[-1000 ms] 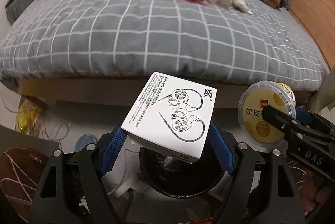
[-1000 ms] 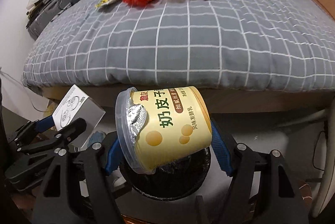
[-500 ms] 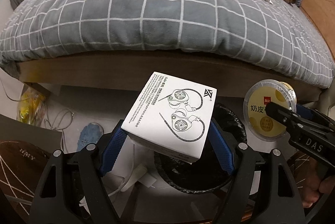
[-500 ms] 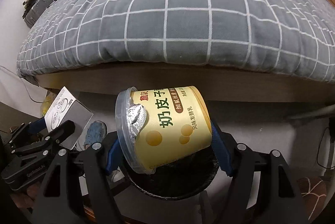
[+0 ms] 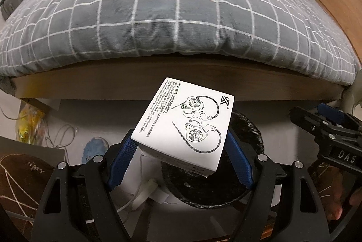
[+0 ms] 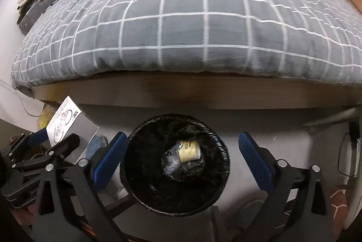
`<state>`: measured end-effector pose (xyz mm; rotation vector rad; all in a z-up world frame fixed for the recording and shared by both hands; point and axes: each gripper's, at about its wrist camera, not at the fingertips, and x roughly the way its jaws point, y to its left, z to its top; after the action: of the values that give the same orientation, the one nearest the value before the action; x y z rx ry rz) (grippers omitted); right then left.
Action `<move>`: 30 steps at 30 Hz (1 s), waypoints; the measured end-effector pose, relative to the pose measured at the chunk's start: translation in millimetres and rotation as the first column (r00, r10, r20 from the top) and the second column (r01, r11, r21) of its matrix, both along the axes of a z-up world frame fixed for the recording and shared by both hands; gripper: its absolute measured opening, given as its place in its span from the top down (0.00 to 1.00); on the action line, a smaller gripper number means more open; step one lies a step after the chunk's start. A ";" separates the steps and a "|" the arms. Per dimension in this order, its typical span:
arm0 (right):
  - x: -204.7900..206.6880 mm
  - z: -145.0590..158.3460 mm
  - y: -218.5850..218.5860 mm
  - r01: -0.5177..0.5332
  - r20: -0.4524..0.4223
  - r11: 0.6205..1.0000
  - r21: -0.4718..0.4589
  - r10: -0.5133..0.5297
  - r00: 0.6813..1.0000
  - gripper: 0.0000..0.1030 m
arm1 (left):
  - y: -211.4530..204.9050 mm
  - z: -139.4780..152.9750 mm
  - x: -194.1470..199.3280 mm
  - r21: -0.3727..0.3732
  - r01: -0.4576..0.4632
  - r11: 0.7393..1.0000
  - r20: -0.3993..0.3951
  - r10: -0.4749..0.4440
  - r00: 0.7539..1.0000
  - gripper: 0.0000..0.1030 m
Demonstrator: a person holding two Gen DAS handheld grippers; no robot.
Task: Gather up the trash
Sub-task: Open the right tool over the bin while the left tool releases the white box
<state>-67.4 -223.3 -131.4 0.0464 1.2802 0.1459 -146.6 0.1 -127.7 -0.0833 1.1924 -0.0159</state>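
Now yellow cup inside black bin.

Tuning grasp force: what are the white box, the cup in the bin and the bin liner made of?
Box: looks like thin printed cardboard, matte; crisp folded edges, line-art print.
Cup: probably plastic or coated paper with a yellow printed label; too small to tell which.
Liner: thin black plastic film, glossy; crinkled and shiny around the bin rim.
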 end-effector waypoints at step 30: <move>-15.4 15.0 -77.1 0.141 0.041 0.988 -0.068 -0.139 0.989 0.07 | -87.5 -26.8 -5.7 -0.010 0.133 0.991 -0.033 -0.133 0.991 0.19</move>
<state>-82.8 -300.4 -116.3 0.0721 1.2403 -0.0199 -152.3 -87.4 -154.5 -0.0112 1.2302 -0.1368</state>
